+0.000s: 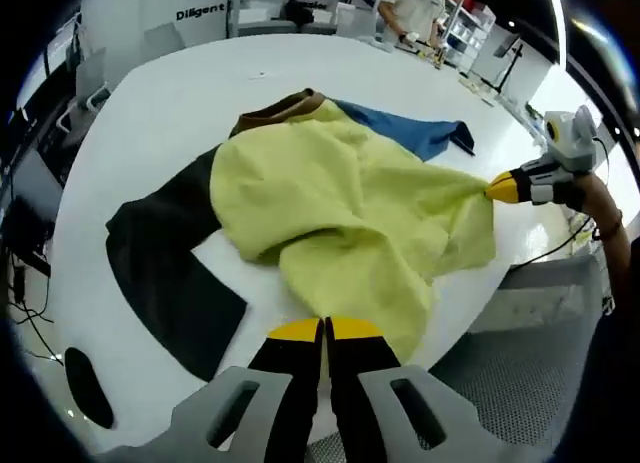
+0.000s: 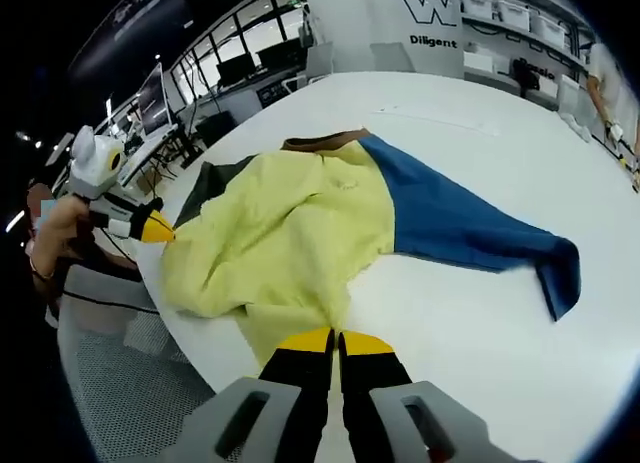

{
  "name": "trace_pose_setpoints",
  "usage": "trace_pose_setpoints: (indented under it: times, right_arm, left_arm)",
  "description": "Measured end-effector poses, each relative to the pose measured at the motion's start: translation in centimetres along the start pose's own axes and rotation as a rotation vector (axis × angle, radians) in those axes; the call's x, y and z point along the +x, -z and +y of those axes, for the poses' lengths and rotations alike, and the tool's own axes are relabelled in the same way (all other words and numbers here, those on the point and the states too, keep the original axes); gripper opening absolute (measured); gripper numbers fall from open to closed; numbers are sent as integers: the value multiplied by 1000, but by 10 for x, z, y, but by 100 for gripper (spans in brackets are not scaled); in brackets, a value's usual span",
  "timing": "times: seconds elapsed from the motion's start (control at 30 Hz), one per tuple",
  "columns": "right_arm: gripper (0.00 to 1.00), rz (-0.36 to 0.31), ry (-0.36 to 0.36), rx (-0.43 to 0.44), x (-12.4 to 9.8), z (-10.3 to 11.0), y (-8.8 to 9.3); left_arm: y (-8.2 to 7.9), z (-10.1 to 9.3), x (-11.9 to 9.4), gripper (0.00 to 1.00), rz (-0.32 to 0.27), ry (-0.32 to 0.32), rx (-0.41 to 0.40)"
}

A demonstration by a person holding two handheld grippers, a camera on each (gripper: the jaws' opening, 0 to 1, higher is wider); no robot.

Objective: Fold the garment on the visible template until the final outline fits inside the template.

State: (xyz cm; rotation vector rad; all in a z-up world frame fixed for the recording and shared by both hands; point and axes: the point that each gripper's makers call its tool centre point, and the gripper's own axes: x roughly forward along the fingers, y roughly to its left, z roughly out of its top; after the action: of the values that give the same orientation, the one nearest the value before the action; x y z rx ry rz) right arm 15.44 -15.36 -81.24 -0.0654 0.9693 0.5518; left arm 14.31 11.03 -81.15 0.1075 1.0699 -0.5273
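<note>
Left gripper view: left gripper (image 1: 326,333) clamped on the yellow hem of the garment (image 1: 350,208), which lies rumpled on the white table (image 1: 180,93); black sleeve (image 1: 165,253) spread flat.

Right gripper view: right gripper (image 2: 335,341) likewise pinches the hem; blue sleeve (image 2: 470,228) outstretched. First fold under way; next, carry the hem towards the collar together.

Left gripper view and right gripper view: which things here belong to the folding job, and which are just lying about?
Job:
- garment, yellow body, blue sleeve, dark sleeve
- left hand-held gripper, shut on the hem
- right hand-held gripper, shut on the hem
- white table

Lying about:
- small items at the table's far edge
- chairs
- shelving
</note>
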Motion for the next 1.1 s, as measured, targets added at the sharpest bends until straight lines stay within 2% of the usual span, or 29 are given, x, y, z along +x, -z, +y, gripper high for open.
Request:
trace_pose_setpoints:
  times: [0.1,0.33,0.43,0.57,0.63,0.8,0.87,1.1]
  right_arm:
    - [0,12,-14,5,-2,4,3]
    - [0,64,6,2,-5,7,15]
    - [0,65,12,-13,-8,6,16]
    - [0,137,22,-31,-7,-2,31]
    - [0,170,15,-53,-3,-3,37]
    - [0,192,17,-75,17,-7,49]
    - [0,208,21,-66,20,-8,54]
    - [0,223,17,-40,22,-8,62]
  left_arm:
    - [19,5,-8,0,39,-13,-39]
    - [46,8,-9,0,87,-19,-72]
    - [57,21,-8,0,106,-69,-87]
    - [61,39,-9,0,118,-123,-80]
    - [63,45,-8,0,132,-123,-86]
    - [67,42,1,0,171,-106,-80]
    - [73,39,4,0,203,-101,-69]
    - [81,37,9,0,241,-101,-81]
